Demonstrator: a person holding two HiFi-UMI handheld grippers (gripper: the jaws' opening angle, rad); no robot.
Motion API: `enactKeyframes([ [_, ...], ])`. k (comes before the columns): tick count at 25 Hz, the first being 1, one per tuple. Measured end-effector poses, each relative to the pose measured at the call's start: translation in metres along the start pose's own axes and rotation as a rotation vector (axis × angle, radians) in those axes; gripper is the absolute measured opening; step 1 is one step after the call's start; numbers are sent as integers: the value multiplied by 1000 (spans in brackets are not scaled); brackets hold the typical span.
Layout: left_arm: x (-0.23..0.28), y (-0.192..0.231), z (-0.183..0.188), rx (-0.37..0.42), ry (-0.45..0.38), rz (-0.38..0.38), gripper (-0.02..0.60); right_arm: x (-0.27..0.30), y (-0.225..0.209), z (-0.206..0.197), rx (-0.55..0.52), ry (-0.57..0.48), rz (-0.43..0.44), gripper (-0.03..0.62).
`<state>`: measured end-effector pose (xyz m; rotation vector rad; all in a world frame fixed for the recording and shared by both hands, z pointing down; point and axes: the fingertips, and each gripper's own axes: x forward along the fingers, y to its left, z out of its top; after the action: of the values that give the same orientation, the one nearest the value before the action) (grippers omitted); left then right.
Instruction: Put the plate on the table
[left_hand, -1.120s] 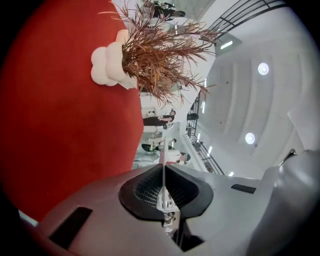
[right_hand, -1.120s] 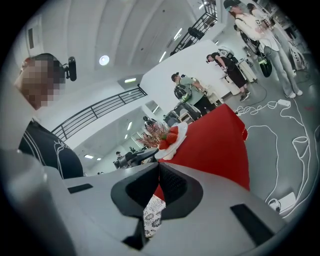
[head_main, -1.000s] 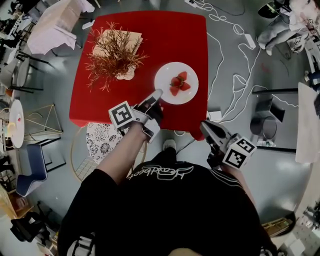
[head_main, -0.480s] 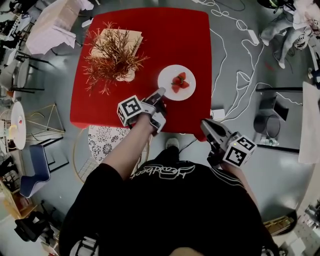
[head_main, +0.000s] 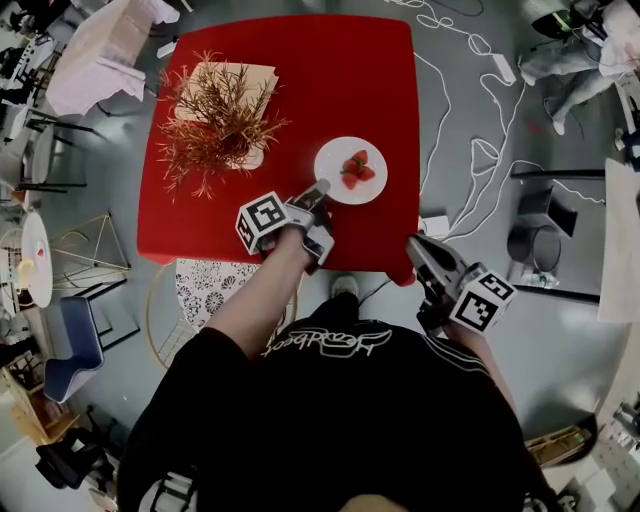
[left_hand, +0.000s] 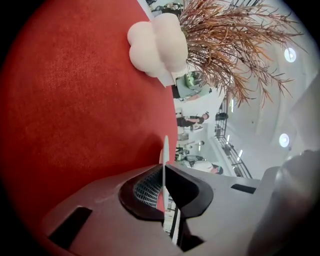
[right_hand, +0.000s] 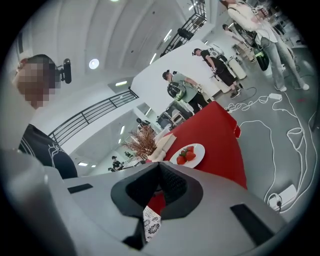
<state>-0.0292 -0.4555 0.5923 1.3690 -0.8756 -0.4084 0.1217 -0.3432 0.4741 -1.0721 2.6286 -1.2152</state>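
Two claws are in view, and only the left claw (head_main: 316, 190) has anything in it. In the left gripper view its jaws are pressed together on the thin white rim of the plate (left_hand: 164, 150), which shows edge-on between them. From the head view the plate (head_main: 335, 185) lies over the near right part of the red counter (head_main: 200, 215), directly ahead of that claw, whose tips meet its near-left rim. A few strawberries (head_main: 355, 168) lie on it (whether its base rests on the counter or hangs just above it, I cannot tell). Left of the plate and apart from it, a spray of dried reddish-brown plant (head_main: 215, 115) stands in a lumpy white vase (left_hand: 157, 45) beside a pale mat (head_main: 255, 75). The right claw (head_main: 418, 250) is held off the counter's near right corner, over the grey floor (head_main: 580, 350), well apart from the plate. In the right gripper view its jaws are closed on each other with nothing between them, and the plate shows beyond them on the red counter.
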Motion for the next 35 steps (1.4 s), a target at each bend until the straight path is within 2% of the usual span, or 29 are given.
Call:
enactKeyframes([
  [8, 4, 10, -6, 8, 46, 148, 23, 1, -5, 9, 10, -19, -1, 8],
  [14, 5, 13, -8, -16, 59, 179, 35, 3, -8, 5, 24, -10, 8, 8],
  [19, 9, 4, -7, -6, 59, 159, 127, 4, -11, 7, 32, -12, 5, 8],
  [23, 11, -8, -7, -4, 51, 133, 248, 4, -15, 8, 45, -20, 0, 8],
  [29, 13, -18, -3, -73, 49, 79, 370, 4, -14, 8, 47, -22, -2, 8],
  [35, 11, -23, -5, 0, 50, 86, 407, 12, -10, 3, 36, 13, 7, 8],
])
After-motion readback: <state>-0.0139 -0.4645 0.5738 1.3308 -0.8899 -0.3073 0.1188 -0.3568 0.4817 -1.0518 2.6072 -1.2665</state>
